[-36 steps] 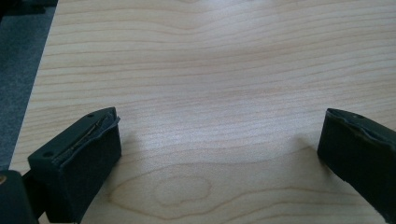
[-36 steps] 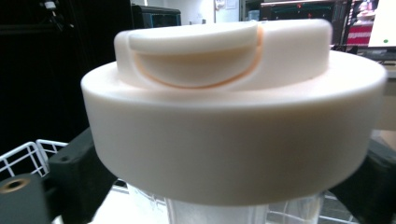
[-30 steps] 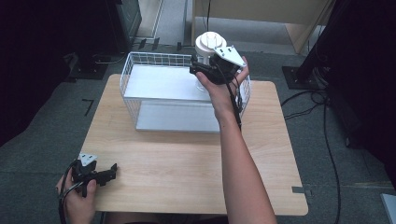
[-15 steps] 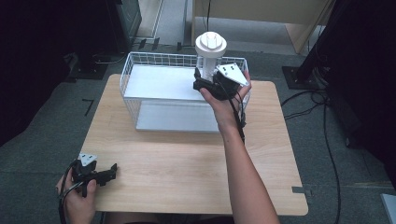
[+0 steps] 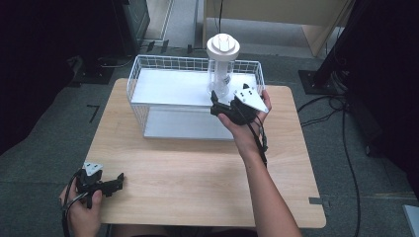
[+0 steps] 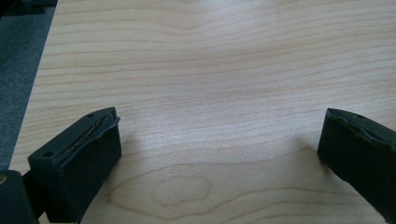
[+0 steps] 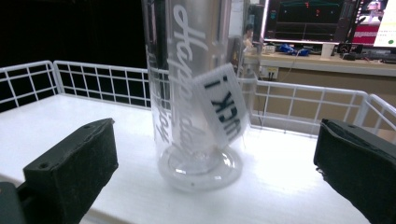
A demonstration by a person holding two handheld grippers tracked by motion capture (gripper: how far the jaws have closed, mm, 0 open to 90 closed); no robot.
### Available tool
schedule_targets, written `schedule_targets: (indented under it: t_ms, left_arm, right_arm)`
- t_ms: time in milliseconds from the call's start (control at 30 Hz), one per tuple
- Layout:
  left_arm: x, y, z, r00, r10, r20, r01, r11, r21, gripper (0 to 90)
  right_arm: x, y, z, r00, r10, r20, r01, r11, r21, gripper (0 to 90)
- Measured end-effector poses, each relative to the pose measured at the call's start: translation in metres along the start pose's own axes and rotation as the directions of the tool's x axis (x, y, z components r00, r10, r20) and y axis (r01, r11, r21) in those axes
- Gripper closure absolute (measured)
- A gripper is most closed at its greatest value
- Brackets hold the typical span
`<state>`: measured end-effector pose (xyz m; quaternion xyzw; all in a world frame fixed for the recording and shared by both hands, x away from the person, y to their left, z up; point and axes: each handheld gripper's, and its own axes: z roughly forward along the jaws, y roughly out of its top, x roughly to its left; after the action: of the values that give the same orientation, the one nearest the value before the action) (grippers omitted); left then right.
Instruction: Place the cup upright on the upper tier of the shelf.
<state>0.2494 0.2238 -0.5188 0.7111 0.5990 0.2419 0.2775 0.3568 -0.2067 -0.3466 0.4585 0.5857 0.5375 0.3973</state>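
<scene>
Inside wire basket [image 5: 148, 94], clear tumbler w/ white lid [image 5: 222, 64] is stood upright, framed by spread right gripper [image 5: 220, 105]; left gripper [image 5: 114, 181] is held spread over table [image 5: 197, 168].

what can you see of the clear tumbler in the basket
The clear tumbler is tall, see-through plastic with white script lettering, a white lid and a loose printed card inside. It stands upright on the white floor of the wire basket, at its right end. The right claw is open, clear of it.
</scene>
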Motion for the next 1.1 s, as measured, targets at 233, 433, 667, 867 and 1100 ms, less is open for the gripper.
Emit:
schedule_targets:
  t_ms: [233, 433, 667, 867, 1100]
  left_arm:
    - [0.0, 0.0, 0.0, 1.0, 0.001, -0.001, -0.001, 1.0, -0.001, 0.0]
    - [0.0, 0.0, 0.0, 1.0, -0.001, -0.001, 0.001, 1.0, -0.001, 0.0]
    - [0.0, 0.0, 0.0, 1.0, -0.001, -0.001, 0.001, 1.0, -0.002, 0.0]
    - [0.0, 0.0, 0.0, 1.0, -0.001, -0.001, 0.001, 1.0, -0.002, 0.0]
    - [0.0, 0.0, 0.0, 1.0, -0.003, 0.0, 0.003, 1.0, -0.002, 0.0]
  right_arm:
    - [-0.004, -0.014, -0.018, 0.9998, -0.015, -0.015, 0.015, 1.0, 0.002, 0.0]
    - [-0.01, -0.031, -0.034, 0.9995, -0.025, -0.017, 0.026, 0.999, 0.02, 0.0]
    - [-0.018, -0.045, -0.051, 0.9993, -0.036, -0.014, 0.036, 0.999, 0.032, 0.0]
    - [-0.028, -0.058, -0.065, 0.9994, -0.033, -0.003, 0.033, 0.998, 0.045, 0.0]
    - [-0.041, -0.074, -0.079, 0.9997, -0.016, 0.021, 0.014, 0.998, 0.061, 0.0]
